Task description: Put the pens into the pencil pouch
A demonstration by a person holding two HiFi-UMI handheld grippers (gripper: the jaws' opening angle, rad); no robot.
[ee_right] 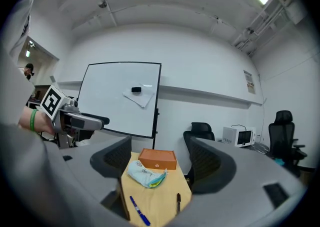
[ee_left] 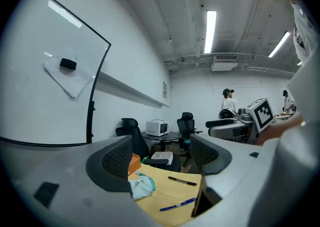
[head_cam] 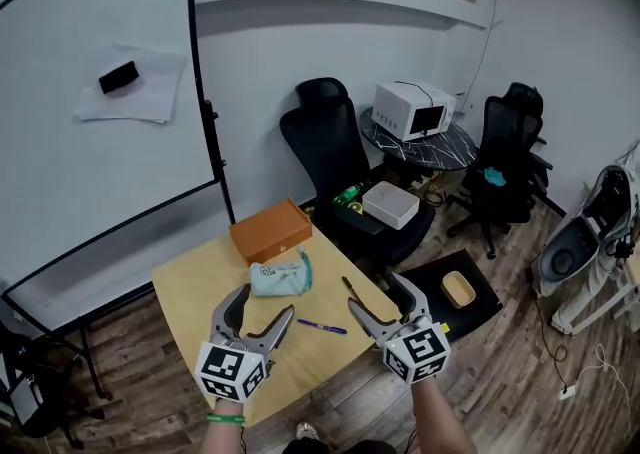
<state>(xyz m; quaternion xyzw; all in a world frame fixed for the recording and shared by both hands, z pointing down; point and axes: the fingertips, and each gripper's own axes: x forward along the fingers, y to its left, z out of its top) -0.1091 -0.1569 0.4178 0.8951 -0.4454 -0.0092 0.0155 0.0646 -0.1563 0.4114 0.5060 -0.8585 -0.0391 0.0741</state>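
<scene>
On the wooden counter (head_cam: 195,287), the left tongs (head_cam: 266,302) are held over the near edge with the jaws wide apart and empty. Just beyond their tips lies the pencil pouch (head_cam: 280,275), light teal and a little crumpled, and behind it, at the far edge, sits an orange box (head_cam: 270,230). In the left gripper view, the pouch appears beside the left jaw. To the right of the pouch, the blue pen (head_cam: 321,326) lies flat on the counter between the two tongs, not touching either. Further right, the black pen (head_cam: 352,290) lies near the counter's right edge, close beside the right tongs (head_cam: 372,294). These are also open and grip nothing.
</scene>
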